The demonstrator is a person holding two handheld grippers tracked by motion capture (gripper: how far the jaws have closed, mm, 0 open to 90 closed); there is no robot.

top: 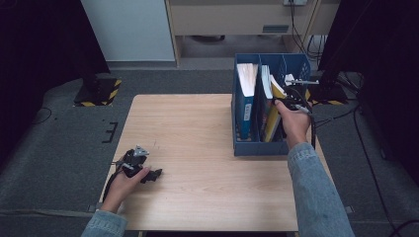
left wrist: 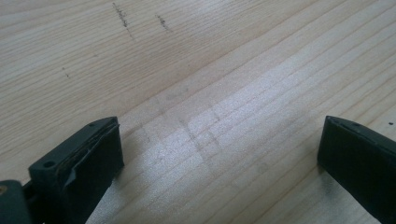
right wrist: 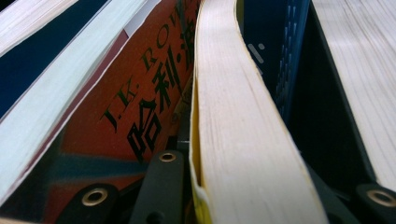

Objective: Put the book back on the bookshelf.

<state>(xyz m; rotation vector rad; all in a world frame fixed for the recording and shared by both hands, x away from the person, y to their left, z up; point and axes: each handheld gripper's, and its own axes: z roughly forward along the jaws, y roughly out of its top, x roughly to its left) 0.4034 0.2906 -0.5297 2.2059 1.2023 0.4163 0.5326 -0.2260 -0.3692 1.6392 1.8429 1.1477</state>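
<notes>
High view: your right gripper [top: 292, 98] reaches into the right-hand compartment of the blue file box [top: 257, 148], which stands at the right side of the wooden table [top: 197, 133]. Its jaws are clamped on the yellow-covered book [top: 276, 106], the rightmost book in that compartment, which leans to the right. The right gripper view confirms the hold: the book's page block [right wrist: 243, 140] runs up between the two black jaws, with an orange-red cover of the neighbouring book [right wrist: 140, 107] on its left and the blue wall of the box [right wrist: 275, 56] on its right. You grip near the upper edge, probably so that the book can slide along the slot. Your left gripper [top: 143, 173] rests on the table near its left front edge, well apart from the box; its jaws stand wide and empty over bare wood, evidently kept clear of the work.
</notes>
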